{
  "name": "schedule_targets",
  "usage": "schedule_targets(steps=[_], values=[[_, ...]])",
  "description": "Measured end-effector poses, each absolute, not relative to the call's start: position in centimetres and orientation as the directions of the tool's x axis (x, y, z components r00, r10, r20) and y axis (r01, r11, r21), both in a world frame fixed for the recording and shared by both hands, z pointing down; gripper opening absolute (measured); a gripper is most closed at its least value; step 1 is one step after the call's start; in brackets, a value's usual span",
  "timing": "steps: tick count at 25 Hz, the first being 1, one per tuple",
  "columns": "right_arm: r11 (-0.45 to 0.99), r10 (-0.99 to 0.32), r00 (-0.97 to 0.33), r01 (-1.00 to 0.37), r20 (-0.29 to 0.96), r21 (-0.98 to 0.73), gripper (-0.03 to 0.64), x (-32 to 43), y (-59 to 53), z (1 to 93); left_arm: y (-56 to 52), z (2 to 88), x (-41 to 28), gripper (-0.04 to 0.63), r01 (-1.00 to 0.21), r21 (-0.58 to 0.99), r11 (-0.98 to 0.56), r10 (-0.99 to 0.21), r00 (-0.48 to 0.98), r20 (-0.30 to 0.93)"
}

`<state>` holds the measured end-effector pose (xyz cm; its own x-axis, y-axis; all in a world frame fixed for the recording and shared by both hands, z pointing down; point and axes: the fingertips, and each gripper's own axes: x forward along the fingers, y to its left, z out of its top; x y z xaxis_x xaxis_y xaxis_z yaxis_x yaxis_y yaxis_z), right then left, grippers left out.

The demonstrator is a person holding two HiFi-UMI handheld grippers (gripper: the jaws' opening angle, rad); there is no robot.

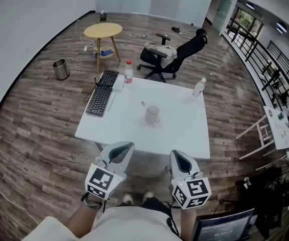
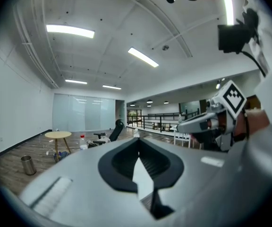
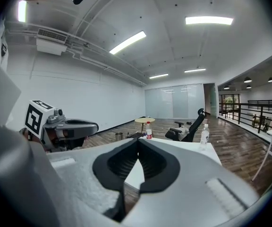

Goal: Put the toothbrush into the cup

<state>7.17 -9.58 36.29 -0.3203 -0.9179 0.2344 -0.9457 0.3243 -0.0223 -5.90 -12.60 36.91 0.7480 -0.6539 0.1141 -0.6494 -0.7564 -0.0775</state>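
A pale pink cup (image 1: 152, 115) stands near the middle of the white table (image 1: 184, 134). A thin toothbrush (image 1: 144, 105) leans out of the cup toward the upper left. My left gripper (image 1: 126, 146) and right gripper (image 1: 176, 154) hover side by side short of the table's near edge, well back from the cup. Both are shut with nothing between the jaws. In the left gripper view the shut left gripper (image 2: 137, 146) hides the cup, and the right gripper (image 2: 199, 123) shows at the side. The right gripper (image 3: 138, 144) likewise blocks the cup in its own view.
A black keyboard (image 1: 102, 93) lies at the table's left edge, with a red-capped bottle (image 1: 128, 72) at the far left corner and a clear water bottle (image 1: 198, 88) at the far right. Behind the table stand an office chair (image 1: 170, 55), a round wooden table (image 1: 103, 30) and a metal bin (image 1: 60, 69).
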Motion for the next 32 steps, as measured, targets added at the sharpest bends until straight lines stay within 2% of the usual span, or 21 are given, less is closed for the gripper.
schedule_targets(steps=[12, 19, 32], values=[[0.348, -0.912, -0.357, -0.934, 0.201, -0.080, 0.002, 9.4, -9.8, 35.1, -12.9, 36.9, -4.5, 0.008, -0.672, -0.088, -0.735, -0.677, 0.721, 0.152], [0.385, -0.898, -0.395, -0.919, 0.194, -0.086, 0.002, 9.6, -10.3, 35.1, -12.9, 37.3, -5.1, 0.008, -0.728, -0.060, -0.683, -0.726, 0.669, 0.157], [0.392, -0.890, -0.405, -0.914, 0.212, -0.103, 0.002, 9.3, -9.8, 35.7, -12.1, 38.0, -4.8, 0.008, -0.718, -0.042, -0.695, -0.712, 0.677, 0.186]])
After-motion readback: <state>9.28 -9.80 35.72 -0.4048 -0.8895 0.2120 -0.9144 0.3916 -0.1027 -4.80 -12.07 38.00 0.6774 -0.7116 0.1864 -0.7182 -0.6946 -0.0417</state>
